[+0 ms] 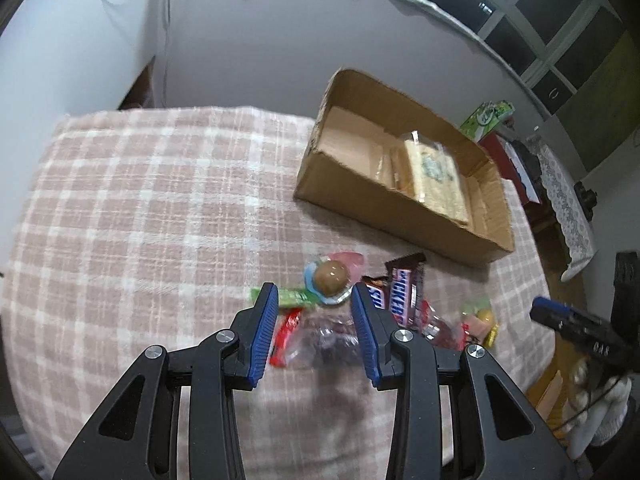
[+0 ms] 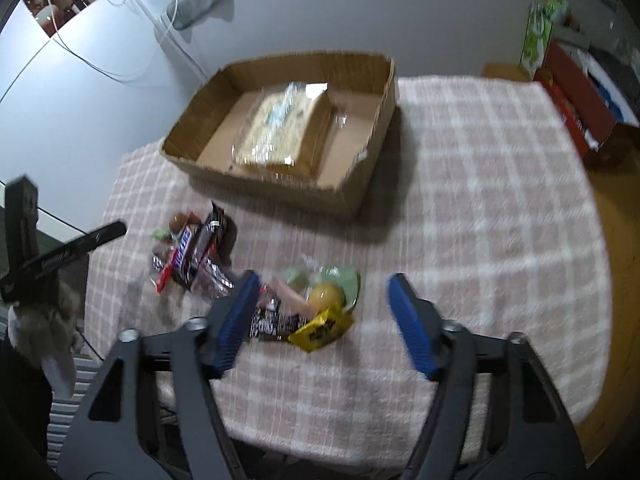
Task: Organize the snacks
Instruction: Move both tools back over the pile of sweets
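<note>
A pile of snacks lies on the pink checked cloth: Snickers bars (image 1: 402, 290) (image 2: 188, 250), a round brown candy in a blue wrapper (image 1: 330, 274), a red bar (image 1: 286, 334), a green stick pack (image 1: 294, 298), a yellow packet (image 2: 320, 330) and a yellow ball candy (image 2: 328, 294). My left gripper (image 1: 314, 296) is open just above the pile's near side. My right gripper (image 2: 322, 284) is open above the yellow candy group. A cardboard box (image 1: 340, 196) (image 2: 280, 192) behind holds a clear-wrapped cracker pack (image 1: 434, 178) (image 2: 280, 128).
The checked table cloth (image 1: 140, 200) (image 2: 500, 200) stretches left of the left gripper and right of the right gripper. A green tissue pack (image 2: 540, 28) and red boxes (image 2: 580, 108) stand off the table's far right. The other gripper (image 1: 576, 324) (image 2: 64, 256) shows at each view's edge.
</note>
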Available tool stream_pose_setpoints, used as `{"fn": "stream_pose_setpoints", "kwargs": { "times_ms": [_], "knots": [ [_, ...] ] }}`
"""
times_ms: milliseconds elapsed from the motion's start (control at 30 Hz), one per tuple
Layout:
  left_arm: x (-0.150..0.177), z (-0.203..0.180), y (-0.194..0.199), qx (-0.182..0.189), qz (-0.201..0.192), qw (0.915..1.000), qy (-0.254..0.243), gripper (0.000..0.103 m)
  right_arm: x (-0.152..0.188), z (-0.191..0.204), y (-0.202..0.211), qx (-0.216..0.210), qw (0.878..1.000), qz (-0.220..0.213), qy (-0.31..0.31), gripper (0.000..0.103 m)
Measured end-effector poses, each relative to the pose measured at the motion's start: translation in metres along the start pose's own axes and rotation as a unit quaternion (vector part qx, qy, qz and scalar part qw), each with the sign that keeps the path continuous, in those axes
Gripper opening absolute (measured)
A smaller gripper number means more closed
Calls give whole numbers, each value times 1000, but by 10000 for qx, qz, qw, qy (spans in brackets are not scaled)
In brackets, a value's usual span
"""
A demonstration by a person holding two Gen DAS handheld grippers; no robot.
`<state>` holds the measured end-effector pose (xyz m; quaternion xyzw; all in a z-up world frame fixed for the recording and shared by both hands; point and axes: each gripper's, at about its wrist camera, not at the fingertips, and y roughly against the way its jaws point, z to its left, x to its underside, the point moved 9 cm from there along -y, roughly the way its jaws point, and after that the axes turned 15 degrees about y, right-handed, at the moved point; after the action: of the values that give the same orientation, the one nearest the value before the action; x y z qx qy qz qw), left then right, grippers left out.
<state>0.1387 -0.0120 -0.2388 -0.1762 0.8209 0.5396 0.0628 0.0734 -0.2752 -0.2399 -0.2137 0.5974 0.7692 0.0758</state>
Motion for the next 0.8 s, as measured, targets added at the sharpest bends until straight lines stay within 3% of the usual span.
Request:
{"fn": "stream_pose_setpoints", "kwargs": {
  "times_ms": [300, 467, 700, 800],
  "knots": [
    [8, 10, -43, -388, 542, 9971, -365, 32, 13, 7, -18, -89, 9996, 252, -30, 54],
    [21, 9, -34, -224, 615, 9969, -430, 32, 17, 5, -22, -66, 9993, 366, -22, 54],
    [48, 14, -21, -304, 488, 9969, -535, 32, 28, 0, -30, -68, 9985, 534, -58, 54],
    [41, 21, -7, -303, 209, 9991, -209, 32, 32, 0, -31, -36, 9983, 577, -30, 54]
  ]
}}
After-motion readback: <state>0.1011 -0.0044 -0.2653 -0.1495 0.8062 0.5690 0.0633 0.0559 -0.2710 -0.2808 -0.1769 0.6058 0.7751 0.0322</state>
